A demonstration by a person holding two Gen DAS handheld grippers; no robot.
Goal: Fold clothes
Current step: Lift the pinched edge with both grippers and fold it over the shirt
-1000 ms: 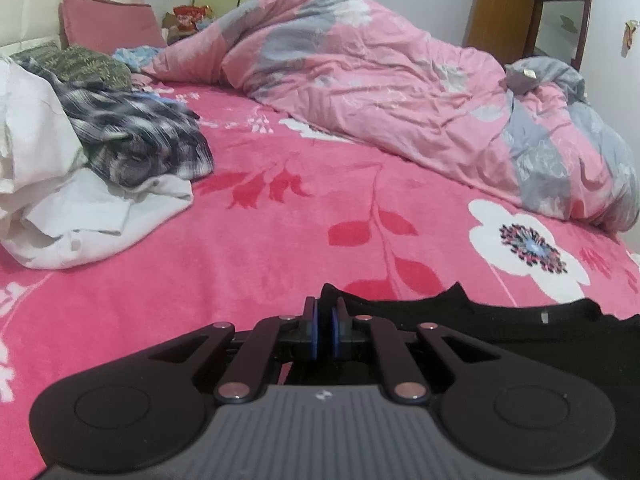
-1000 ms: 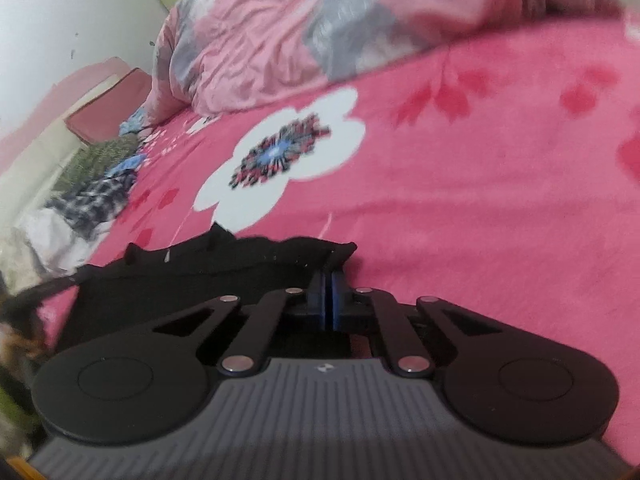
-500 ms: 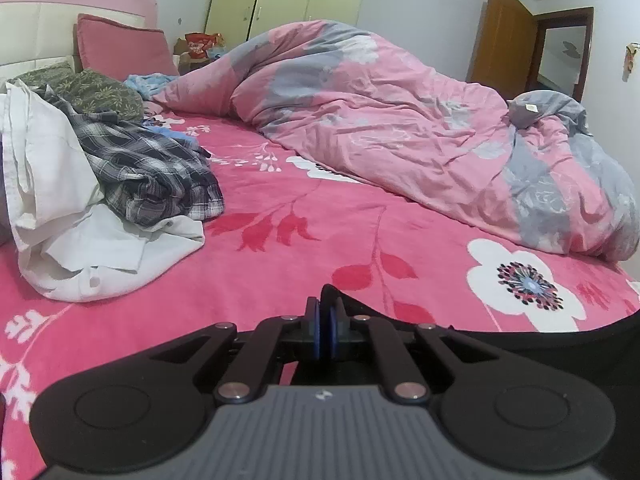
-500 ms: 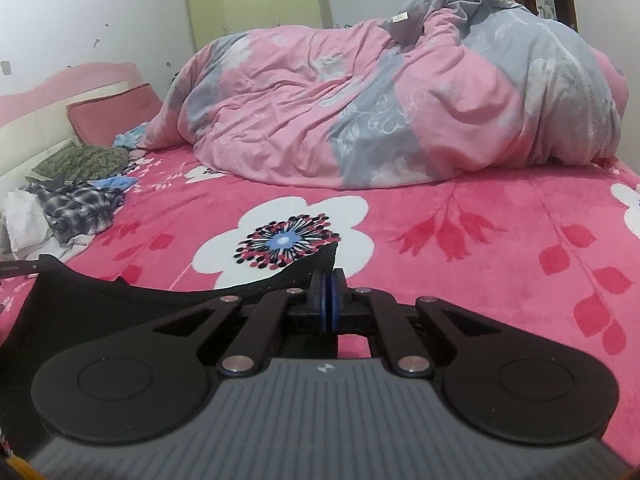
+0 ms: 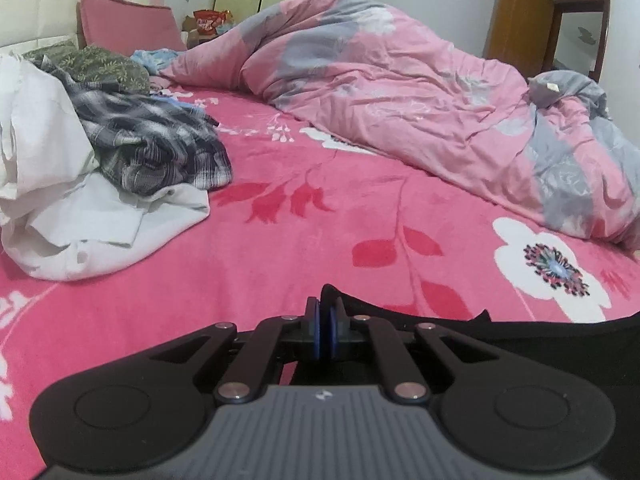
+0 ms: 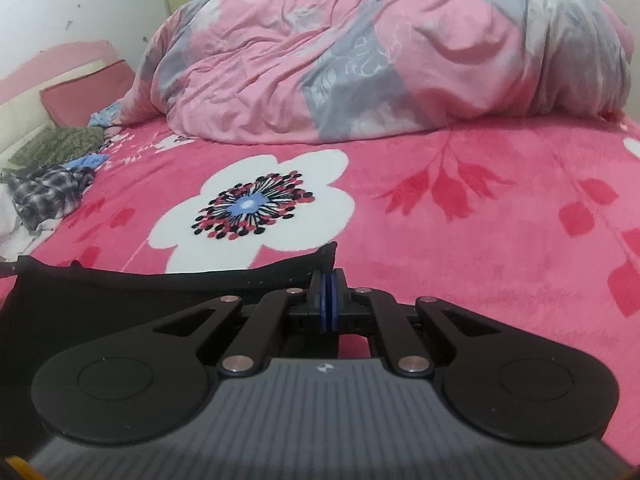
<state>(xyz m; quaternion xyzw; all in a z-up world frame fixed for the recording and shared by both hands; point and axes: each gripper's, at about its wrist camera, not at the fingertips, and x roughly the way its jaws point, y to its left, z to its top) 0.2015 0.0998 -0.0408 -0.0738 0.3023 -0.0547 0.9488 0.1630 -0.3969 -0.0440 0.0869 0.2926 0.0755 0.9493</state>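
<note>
A black garment is stretched between my two grippers above the pink flowered bedspread. My left gripper is shut on the garment's left corner, whose tip pokes up between the blue pads. In the right wrist view the same black garment runs off to the left, and my right gripper is shut on its right corner. Most of the cloth hangs below the grippers, hidden behind their bodies.
A pile of clothes lies at the left: a white shirt, a dark plaid shirt and a green patterned piece. A bunched pink and grey duvet fills the far side. A pink pillow leans at the headboard.
Both grippers have lifted the black garment off the bedspread and pulled its top edge taut. The right wrist view has rolled back to level and now looks across the bed.
</note>
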